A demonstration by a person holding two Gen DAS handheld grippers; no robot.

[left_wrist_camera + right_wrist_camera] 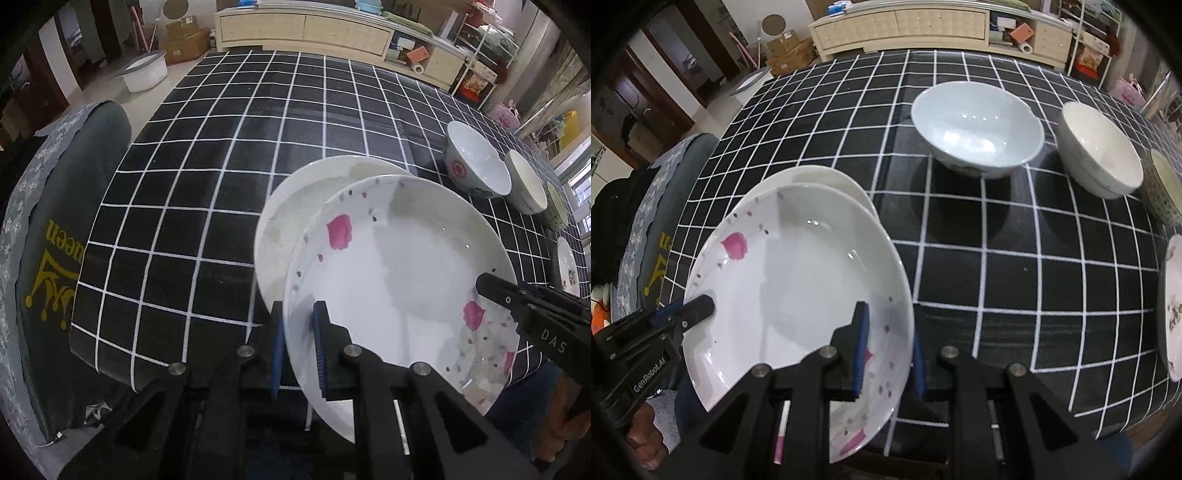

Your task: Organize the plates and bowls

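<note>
Plates, three: flowered plate [399, 266] pinched by both grippers, left [299, 350], right [886, 350], three bowls [977, 129].

"DAS" on right gripper [491, 286], "GenRobot.AI" on left gripper [701, 308]

Three plates [798, 295] [827, 181] [1174, 310] and three bowls [977, 129] [1099, 147] [1163, 188] are counted on the table, and two grippers [299, 347] [888, 350].

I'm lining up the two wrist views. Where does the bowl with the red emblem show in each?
Left wrist: the bowl with the red emblem sits upper right, first in the row of bowls.
Right wrist: same bowl, top centre, emblem hidden.
Shared landmark: the pink-flowered plate, gripped in both.
</note>
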